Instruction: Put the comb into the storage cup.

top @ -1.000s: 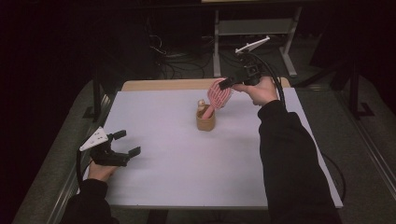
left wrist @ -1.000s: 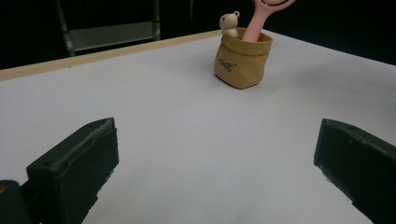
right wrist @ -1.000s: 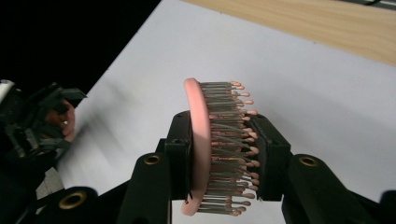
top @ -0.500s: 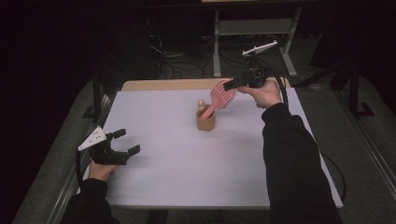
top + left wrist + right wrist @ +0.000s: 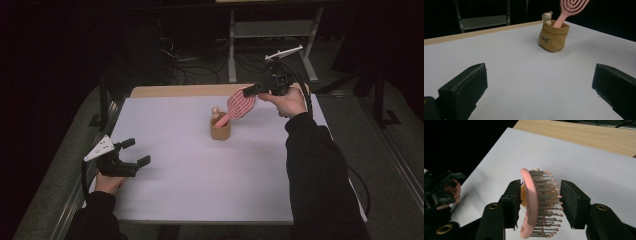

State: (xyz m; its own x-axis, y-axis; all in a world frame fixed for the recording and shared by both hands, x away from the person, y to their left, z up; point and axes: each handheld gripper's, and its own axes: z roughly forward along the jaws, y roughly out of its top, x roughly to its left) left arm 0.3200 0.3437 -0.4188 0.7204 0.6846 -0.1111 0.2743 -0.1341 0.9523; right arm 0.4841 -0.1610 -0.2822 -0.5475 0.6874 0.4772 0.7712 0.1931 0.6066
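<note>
A person is standing a pink hairbrush handle-down in a small tan pouch at the table's middle, beside a tiny bear figure. The right gripper is straddling the brush head; its jaws have just been opening, and a gap is showing on the bristle side, so the pouch is apparently bearing the brush. The left gripper is waiting wide open and empty near the table's left edge.

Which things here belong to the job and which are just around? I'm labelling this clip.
In the job: pink hairbrush, handle down in the tan pouch; right gripper, jaws just opened, either side of the brush head.

Just around: small bear charm on the pouch; left gripper, open, idle; metal shelf behind the table.
</note>
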